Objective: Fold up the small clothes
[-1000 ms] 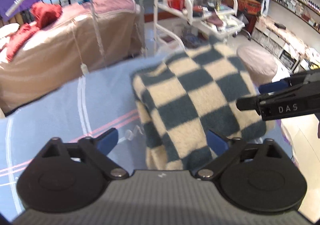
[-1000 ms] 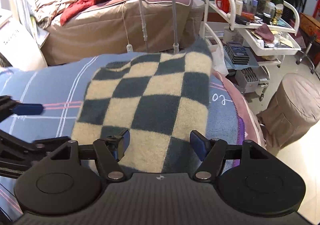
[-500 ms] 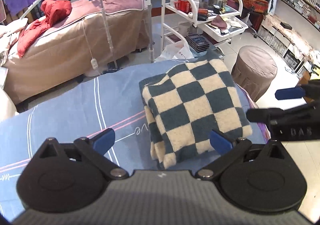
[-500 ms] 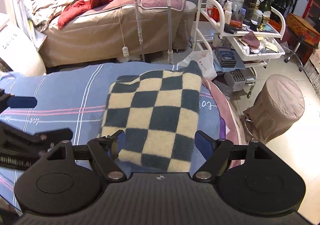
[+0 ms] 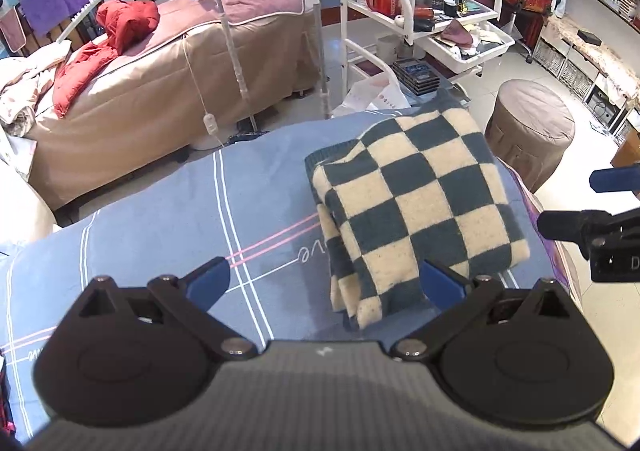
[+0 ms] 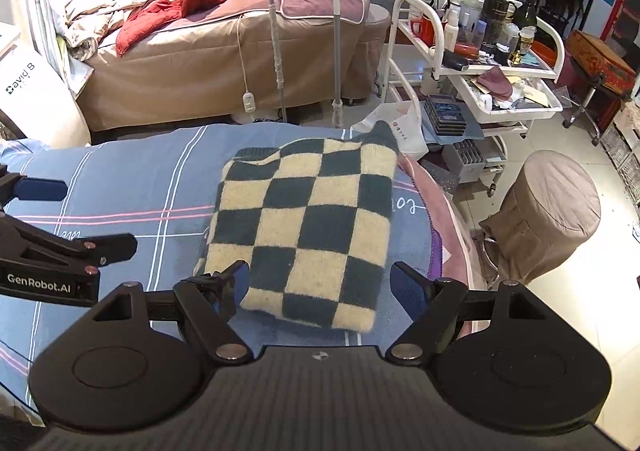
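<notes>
A dark green and cream checkered knit garment (image 5: 416,203) lies folded in a thick rectangle on the blue striped bed sheet (image 5: 168,219). It also shows in the right wrist view (image 6: 308,227). My left gripper (image 5: 324,283) is open and empty, held above the sheet just short of the garment's near left corner. My right gripper (image 6: 320,287) is open and empty, raised over the garment's near edge. Each gripper shows at the edge of the other's view.
The bed's right edge drops off beside a round brown stool (image 6: 552,211). A white trolley (image 6: 480,63) crowded with bottles stands behind it. A tan massage bed (image 5: 168,63) with a red jacket (image 5: 108,39) lies beyond, with lamp poles and a hanging cord between.
Both grippers have pulled back and up from the folded garment, which looks smaller and farther now. Both stay open and empty. The garment lies still.
</notes>
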A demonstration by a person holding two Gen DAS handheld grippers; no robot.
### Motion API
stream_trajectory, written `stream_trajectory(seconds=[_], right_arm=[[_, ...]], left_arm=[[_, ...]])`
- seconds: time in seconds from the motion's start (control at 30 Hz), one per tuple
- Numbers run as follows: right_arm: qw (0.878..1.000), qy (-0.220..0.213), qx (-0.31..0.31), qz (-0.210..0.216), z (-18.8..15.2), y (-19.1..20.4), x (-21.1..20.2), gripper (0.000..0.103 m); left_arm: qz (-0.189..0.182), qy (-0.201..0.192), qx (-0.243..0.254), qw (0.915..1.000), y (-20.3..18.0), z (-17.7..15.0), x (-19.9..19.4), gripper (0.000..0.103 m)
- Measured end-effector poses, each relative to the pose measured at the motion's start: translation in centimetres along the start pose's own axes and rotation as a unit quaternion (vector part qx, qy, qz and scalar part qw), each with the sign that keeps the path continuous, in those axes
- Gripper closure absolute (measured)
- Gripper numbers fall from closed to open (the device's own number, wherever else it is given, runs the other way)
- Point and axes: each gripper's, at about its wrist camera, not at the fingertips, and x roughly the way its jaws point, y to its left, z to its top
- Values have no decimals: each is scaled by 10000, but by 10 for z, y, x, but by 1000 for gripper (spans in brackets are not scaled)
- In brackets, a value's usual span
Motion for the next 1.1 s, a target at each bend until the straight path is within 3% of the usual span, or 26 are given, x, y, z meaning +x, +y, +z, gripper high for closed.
stream_trajectory(seconds=[0.6,1.1], right_arm=[[9998,100,123,-87,-8,-5,-1,0],[9998,88,151,-52,-10,-6,-3,0]], left_arm=[[47,223,52,9997,-9,-5,7,0],[111,192,11,9998,-9,-6,5,0]])
